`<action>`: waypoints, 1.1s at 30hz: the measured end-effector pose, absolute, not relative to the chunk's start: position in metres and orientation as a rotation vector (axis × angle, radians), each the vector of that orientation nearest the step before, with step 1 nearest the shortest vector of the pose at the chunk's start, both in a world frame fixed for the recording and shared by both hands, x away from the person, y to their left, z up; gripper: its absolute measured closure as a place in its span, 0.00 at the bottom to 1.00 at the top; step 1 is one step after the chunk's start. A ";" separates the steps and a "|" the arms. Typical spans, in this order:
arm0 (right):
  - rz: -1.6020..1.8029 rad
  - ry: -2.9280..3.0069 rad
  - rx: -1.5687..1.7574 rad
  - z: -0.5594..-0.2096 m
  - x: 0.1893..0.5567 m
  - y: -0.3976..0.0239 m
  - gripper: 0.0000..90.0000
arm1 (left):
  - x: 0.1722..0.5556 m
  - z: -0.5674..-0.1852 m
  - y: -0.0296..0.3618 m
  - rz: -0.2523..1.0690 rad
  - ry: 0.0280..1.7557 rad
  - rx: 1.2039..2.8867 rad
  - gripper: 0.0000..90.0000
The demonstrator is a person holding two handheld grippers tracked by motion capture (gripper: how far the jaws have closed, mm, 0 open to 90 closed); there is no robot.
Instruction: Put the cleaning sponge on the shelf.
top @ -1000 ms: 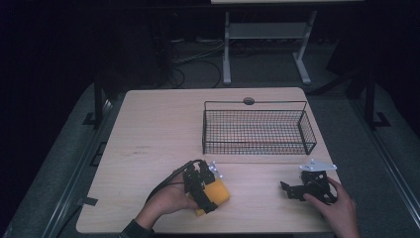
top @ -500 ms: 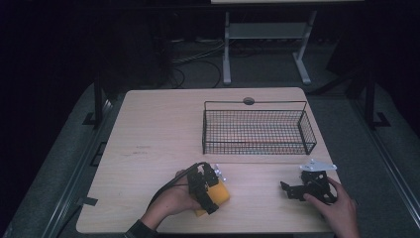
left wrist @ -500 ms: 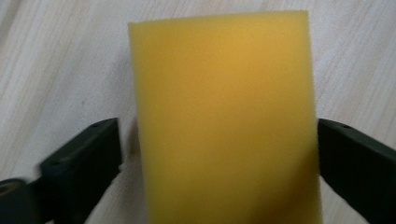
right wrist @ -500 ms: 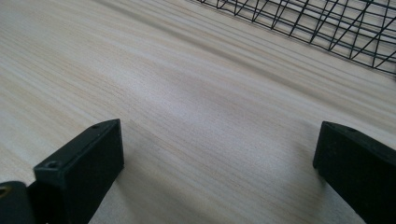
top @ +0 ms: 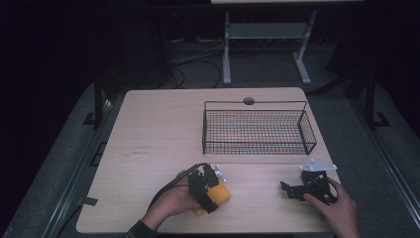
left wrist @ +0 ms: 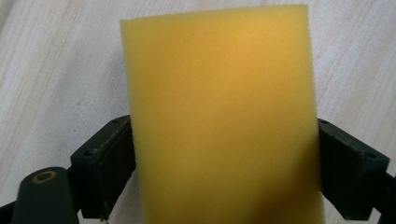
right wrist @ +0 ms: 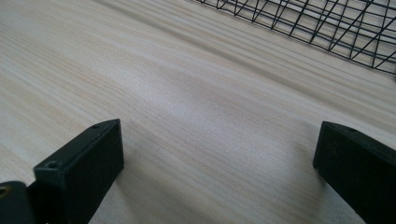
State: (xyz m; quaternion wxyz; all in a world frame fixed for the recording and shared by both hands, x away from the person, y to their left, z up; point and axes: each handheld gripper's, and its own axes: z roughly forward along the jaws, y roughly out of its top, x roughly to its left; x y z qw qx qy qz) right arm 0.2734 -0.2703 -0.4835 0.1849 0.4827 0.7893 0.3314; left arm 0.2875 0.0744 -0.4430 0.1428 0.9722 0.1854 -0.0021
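yellow sponge (left wrist: 219,116) lying flat on the pale wood bench (top: 163,134), near its front edge and somewhat left of the middle, well apart from the black wire basket (top: 257,131) standing toward the back right. left gripper (top: 210,191) held low over the sponge by the left hand (top: 173,203), cable trailing off toward the front edge. in the left gripper view, sponge sitting between the two black fingers (left wrist: 105,163), its long sides running right along both pads (left pad touching the foam edge, right pad meeting it too, though no dent in the foam to be seen); fingers just been closing in on the sponge, now snug against it on both sides. right gripper (top: 297,191) resting near the front right corner of the bench, in the right hand (top: 337,208), grey three-cornered plate on top. in the right gripper view, fingers (right wrist: 84,168) spread wide and released, nothing between them but bare wood grain, basket mesh (right wrist: 327,23) at the upper right. no brand, label or writing readable anywhere on sponge, basket or grippers.
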 end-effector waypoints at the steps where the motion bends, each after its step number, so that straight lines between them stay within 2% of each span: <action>1: 0.934 2.224 1.360 -0.484 0.273 -0.270 0.01 | 0.287 -0.443 0.074 -0.005 0.532 2.804 0.16; 8: 0.934 2.224 1.360 -0.484 0.273 -0.270 0.01 | 0.288 -0.441 0.076 -0.009 0.528 2.792 0.23; 33: 0.934 2.224 1.361 -0.483 0.273 -0.270 0.01 | 0.292 -0.430 0.082 -0.043 0.523 2.781 0.24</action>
